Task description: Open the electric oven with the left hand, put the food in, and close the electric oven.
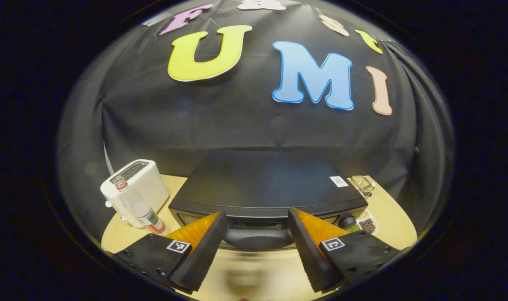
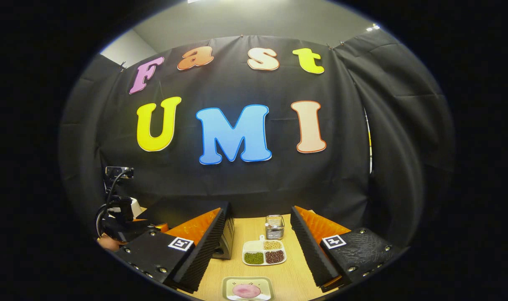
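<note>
While you hover at the oven front, note these:
Left gripper (image 1: pixel 257 234): your fingers gape wide, either side of the door handle (image 1: pixel 258 239), apparently not touching it, though the blur there makes this uncertain.
Electric oven (image 1: pixel 266 184): shut, on the wooden table (image 1: pixel 396 217), between the white toaster (image 1: pixel 138 184) and a sectioned dish of beans (image 1: pixel 366 225).
Right gripper (image 2: pixel 257 246): spread wide, holding nothing.
Food: a pink slice (image 2: pixel 246 290) on a small tray (image 2: pixel 247 281), below your right fingers.
</note>
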`<state>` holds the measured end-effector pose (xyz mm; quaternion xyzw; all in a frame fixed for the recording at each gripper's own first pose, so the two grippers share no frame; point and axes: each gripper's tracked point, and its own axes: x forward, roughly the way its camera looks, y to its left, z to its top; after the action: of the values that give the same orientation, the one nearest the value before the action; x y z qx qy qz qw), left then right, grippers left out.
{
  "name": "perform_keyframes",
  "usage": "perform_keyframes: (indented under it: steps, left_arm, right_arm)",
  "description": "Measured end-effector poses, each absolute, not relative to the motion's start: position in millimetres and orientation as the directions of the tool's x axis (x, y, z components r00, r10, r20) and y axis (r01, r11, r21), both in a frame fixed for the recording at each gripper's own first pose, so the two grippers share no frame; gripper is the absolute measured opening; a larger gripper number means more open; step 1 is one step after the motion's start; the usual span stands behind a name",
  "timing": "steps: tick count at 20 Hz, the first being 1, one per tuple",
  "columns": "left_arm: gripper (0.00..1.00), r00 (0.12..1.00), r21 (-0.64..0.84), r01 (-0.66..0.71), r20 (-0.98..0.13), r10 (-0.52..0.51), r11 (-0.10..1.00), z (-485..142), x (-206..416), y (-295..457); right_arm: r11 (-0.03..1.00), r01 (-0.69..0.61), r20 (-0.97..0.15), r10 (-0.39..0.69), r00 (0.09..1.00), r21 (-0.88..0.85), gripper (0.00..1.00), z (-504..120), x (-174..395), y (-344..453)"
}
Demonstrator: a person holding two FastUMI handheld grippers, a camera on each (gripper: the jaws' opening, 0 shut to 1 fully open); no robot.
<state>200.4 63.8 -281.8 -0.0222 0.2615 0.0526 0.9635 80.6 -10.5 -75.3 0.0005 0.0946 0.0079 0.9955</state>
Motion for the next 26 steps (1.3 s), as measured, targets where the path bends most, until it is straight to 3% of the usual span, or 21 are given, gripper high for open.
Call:
perform_keyframes:
  steps: [10, 12, 16, 17, 23, 24, 25, 26]
  left_arm:
    - [1.0, 0.84, 0.025, -0.087, -0.536, 0.087, 0.996, -303.2, 197.2, 59.7]
    - [0.92, 0.836, 0.028, -0.096, -0.541, 0.096, 0.995, -303.2, 189.4, 60.0]
    - [1.0, 0.829, 0.039, -0.1, -0.549, 0.105, 0.994, -308.4, 160.6, 55.2]
    - [0.97, 0.827, 0.038, -0.098, -0.552, 0.103, 0.994, -311.1, 153.8, 53.7]
    - [1.0, 0.79, 0.024, -0.082, -0.608, 0.08, 0.996, -332.1, 113.1, 46.4]
    - [0.92, 0.779, 0.022, -0.078, -0.622, 0.075, 0.997, -336.2, 106.7, 45.3]
    - [0.92, 0.768, 0.016, -0.078, -0.636, 0.07, 0.997, -341.5, 100.3, 44.4]
    - [1.0, 0.758, 0.008, -0.08, -0.649, 0.066, 0.997, -345.2, 96.0, 43.6]
  right_arm:
    - [0.999, 0.022, -0.177, -0.028, 0.984, -0.033, 0.96, -71.2, 62.1, -15.5]
    - [0.999, 0.008, -0.166, -0.015, 0.986, -0.045, 0.96, -67.3, 58.7, -10.3]
    - [0.998, -0.024, -0.165, 0.014, 0.986, -0.055, 0.96, -64.2, 49.6, -2.3]
    - [0.998, -0.03, -0.164, 0.02, 0.986, -0.058, 0.96, -63.7, 47.9, -1.4]
    - [0.998, -0.036, -0.165, 0.027, 0.986, -0.051, 0.96, -62.6, 35.4, -3.8]
    - [0.998, -0.034, -0.164, 0.026, 0.986, -0.049, 0.96, -62.6, 33.1, -4.6]
    - [0.998, -0.032, -0.164, 0.024, 0.986, -0.048, 0.96, -61.8, 31.4, -5.6]
    - [0.998, -0.03, -0.162, 0.022, 0.986, -0.048, 0.96, -61.5, 29.6, -7.4]
